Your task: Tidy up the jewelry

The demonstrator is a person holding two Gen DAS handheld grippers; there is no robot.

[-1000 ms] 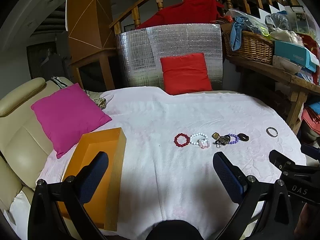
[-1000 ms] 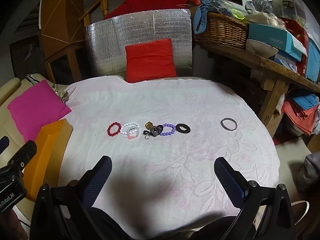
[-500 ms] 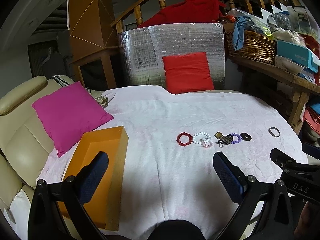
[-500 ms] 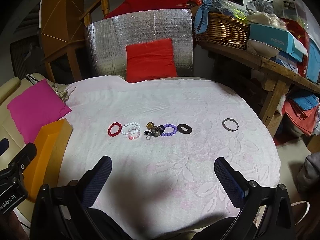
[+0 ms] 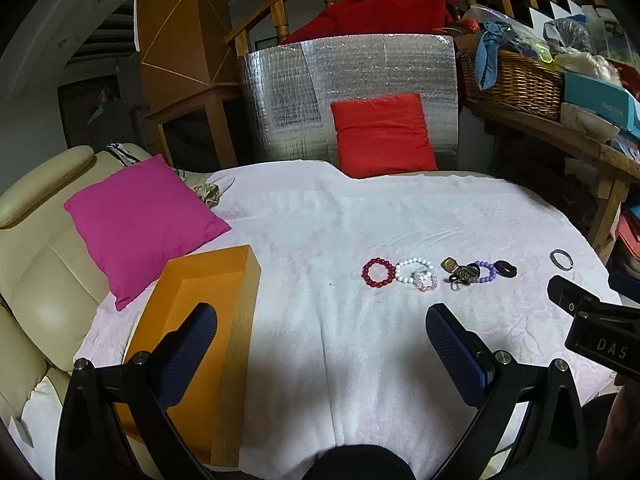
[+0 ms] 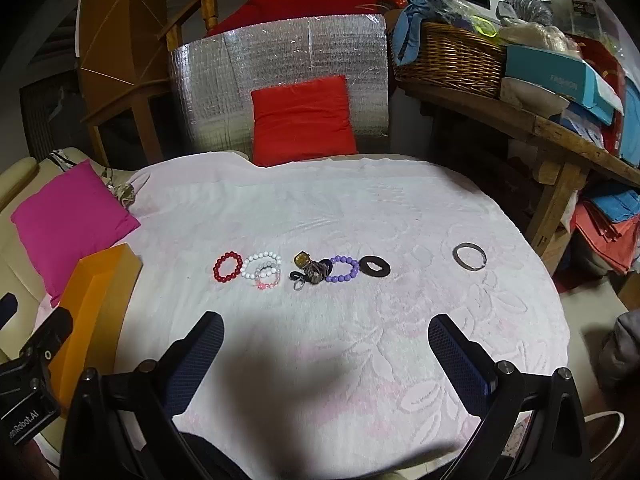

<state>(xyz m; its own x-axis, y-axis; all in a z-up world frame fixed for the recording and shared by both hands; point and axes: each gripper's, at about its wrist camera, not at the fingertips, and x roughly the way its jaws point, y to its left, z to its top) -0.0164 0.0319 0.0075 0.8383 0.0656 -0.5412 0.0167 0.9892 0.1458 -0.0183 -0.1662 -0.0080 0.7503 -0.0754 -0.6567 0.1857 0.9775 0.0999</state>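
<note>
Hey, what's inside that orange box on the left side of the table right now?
The orange box shows only its bare orange floor and walls; no jewelry is visible inside. The left gripper's finger covers part of the interior near the camera, so that part cannot be checked.

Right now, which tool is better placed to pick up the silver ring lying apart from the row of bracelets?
Right. The silver ring lies ahead of the right tool, toward its right finger. From the left tool it sits at the far right edge, beyond the other tool. Both are open and empty.
</note>
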